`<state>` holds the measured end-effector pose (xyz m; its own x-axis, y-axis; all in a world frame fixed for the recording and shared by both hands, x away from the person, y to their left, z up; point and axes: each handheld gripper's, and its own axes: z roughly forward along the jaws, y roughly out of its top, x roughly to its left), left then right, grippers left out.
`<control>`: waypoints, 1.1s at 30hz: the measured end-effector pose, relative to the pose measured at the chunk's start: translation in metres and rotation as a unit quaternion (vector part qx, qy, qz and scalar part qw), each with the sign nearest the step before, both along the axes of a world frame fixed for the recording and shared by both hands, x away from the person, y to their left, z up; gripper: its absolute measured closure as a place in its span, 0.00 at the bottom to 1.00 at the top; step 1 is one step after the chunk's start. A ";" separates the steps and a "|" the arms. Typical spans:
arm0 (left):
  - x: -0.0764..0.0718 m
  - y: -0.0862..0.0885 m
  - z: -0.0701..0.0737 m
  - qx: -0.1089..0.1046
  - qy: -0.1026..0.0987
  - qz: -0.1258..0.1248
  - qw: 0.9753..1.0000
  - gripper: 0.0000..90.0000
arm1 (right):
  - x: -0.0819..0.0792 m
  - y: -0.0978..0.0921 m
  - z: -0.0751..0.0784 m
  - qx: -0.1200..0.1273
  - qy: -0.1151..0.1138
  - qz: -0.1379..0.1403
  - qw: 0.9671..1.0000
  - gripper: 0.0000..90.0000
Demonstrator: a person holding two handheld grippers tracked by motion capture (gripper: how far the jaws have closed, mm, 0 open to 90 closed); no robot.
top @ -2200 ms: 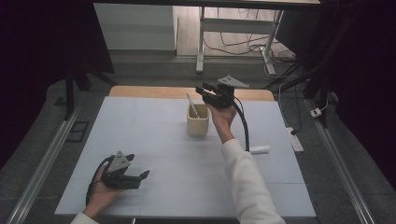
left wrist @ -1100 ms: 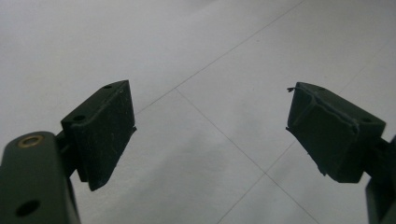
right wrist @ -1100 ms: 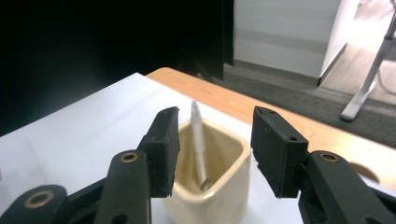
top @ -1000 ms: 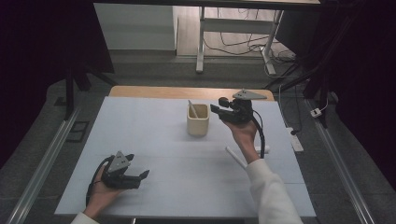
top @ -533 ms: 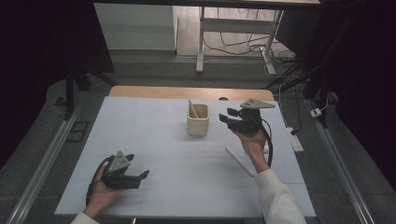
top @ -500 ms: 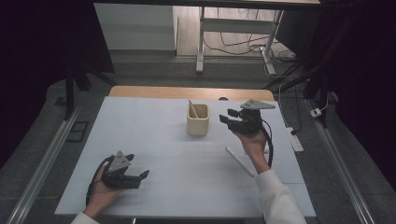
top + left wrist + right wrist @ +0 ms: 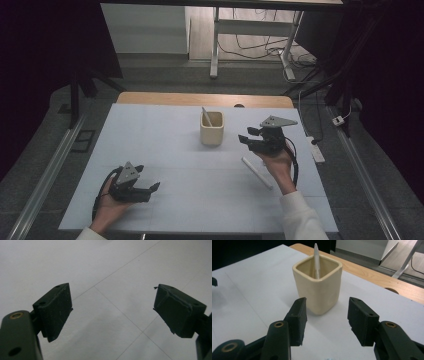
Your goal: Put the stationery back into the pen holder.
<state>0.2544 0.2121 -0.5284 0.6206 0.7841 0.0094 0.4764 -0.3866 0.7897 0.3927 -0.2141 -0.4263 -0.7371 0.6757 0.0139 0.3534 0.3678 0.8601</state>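
Worktop (image 7: 165,145) first, left to right. My left gripper (image 7: 150,189) rests near the front-left corner, jaws spread wide and holding nothing; in the left gripper view (image 7: 112,307) I see bare white sheet between the pads, crossed by faint lines. It looks idle, so I judge it has no part in the current step.

Toward the middle, nearer the far edge, stands the cream cup (image 7: 211,129), square-mouthed and upright, with one white pen (image 7: 206,116) leaning inside it. To its right I hold my right gripper (image 7: 246,139) in the air, pointed at the cup, jaws apart and empty. Just below that hand, a second white pen (image 7: 257,172) lies flat on the sheet, slanting toward the front-right corner.

As I read it, the job is to get the pens into the cup: one is in, one is left on the worktop. I still have to bring the right gripper down to the lying pen, close on it, lift it and drop it in beside the first.

The right gripper view (image 7: 325,322) gives me the cup (image 7: 318,283) close up, framed between my open pads, and the pen (image 7: 316,260) standing against its far inner wall. The high view gives what that close look lacks: the loose pen and the distance between my two hands.
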 end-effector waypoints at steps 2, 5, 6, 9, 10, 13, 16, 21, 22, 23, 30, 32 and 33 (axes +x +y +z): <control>0.000 0.000 0.000 0.000 0.000 0.000 1.000 0.17 | -0.001 -0.001 -0.001 -0.007 0.004 0.004 1.000 0.54; 0.000 0.000 0.000 0.001 -0.001 0.000 1.000 0.17 | -0.003 -0.002 -0.005 -0.018 0.008 0.007 1.000 0.54; 0.000 0.000 0.000 0.001 -0.001 0.000 1.000 0.17 | -0.003 -0.003 -0.006 -0.024 0.010 0.007 1.000 0.53; 0.000 0.000 0.000 0.001 -0.002 0.000 1.000 0.17 | -0.003 -0.004 -0.008 -0.036 0.017 0.011 0.999 0.53; 0.000 0.000 0.000 0.001 -0.002 0.000 1.000 0.17 | -0.003 -0.004 -0.009 -0.039 0.021 0.013 0.999 0.52; -0.001 0.000 0.001 0.000 -0.003 0.000 1.000 0.17 | -0.002 -0.002 -0.011 -0.054 0.028 0.015 0.998 0.52; -0.001 0.000 0.001 0.000 -0.003 0.000 1.000 0.17 | -0.001 -0.001 -0.013 -0.065 0.037 0.017 0.997 0.51; -0.001 0.000 0.001 -0.001 -0.003 0.000 1.000 0.17 | 0.001 0.002 -0.017 -0.085 0.054 0.023 0.995 0.50; -0.001 0.000 0.001 -0.001 -0.003 0.000 1.000 0.17 | 0.001 0.002 -0.018 -0.088 0.058 0.025 0.994 0.50; -0.001 0.000 0.001 0.000 -0.004 0.000 1.000 0.17 | 0.002 0.002 -0.018 -0.089 0.063 0.027 0.994 0.50; -0.001 -0.001 0.001 0.000 -0.004 -0.002 1.000 0.17 | 0.006 0.003 -0.025 -0.115 0.092 0.035 0.988 0.48; -0.001 -0.001 0.001 0.000 -0.004 -0.002 1.000 0.17 | 0.006 0.004 -0.028 -0.124 0.100 0.034 0.987 0.48; -0.001 0.000 0.001 0.000 -0.004 -0.002 1.000 0.17 | 0.007 0.004 -0.029 -0.128 0.105 0.034 0.986 0.47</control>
<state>0.2533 0.2117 -0.5275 0.6232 0.7819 0.0136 0.4694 -0.3880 0.7932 0.3996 -0.2098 -0.4549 -0.7804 0.6252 0.0062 0.4805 0.5933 0.6459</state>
